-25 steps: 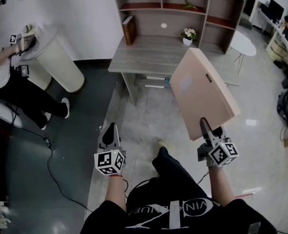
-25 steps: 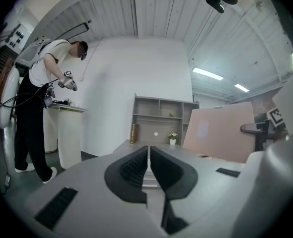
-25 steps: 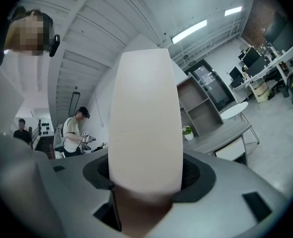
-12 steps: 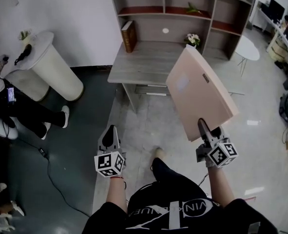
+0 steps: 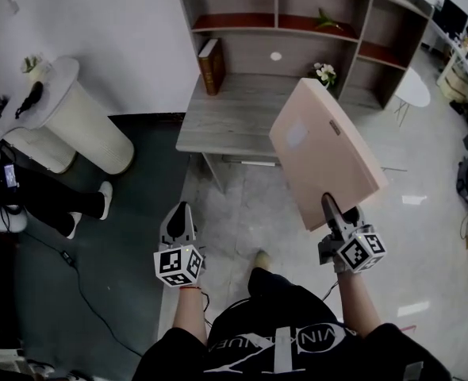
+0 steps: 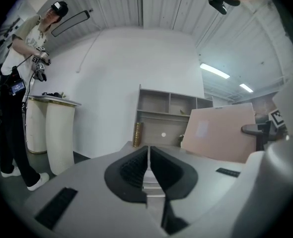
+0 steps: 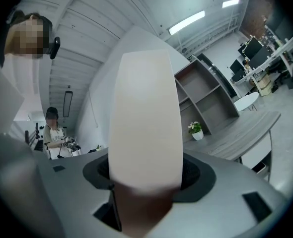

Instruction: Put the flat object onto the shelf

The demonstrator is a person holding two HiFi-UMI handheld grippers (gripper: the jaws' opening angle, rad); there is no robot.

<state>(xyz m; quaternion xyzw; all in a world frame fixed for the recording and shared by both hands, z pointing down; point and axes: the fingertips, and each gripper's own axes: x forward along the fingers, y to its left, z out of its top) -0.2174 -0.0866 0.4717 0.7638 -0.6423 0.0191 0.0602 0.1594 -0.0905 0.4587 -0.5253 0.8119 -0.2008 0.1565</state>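
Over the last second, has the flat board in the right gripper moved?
Yes. The flat board, clamped in the right gripper, has come closer to the shelf unit: it now covers more of the desk top beside the flower pot.

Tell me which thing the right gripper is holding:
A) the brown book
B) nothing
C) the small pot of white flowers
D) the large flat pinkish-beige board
D: the right gripper has its jaws clamped on the lower edge of the large flat pinkish-beige board, which it holds up at a tilt.
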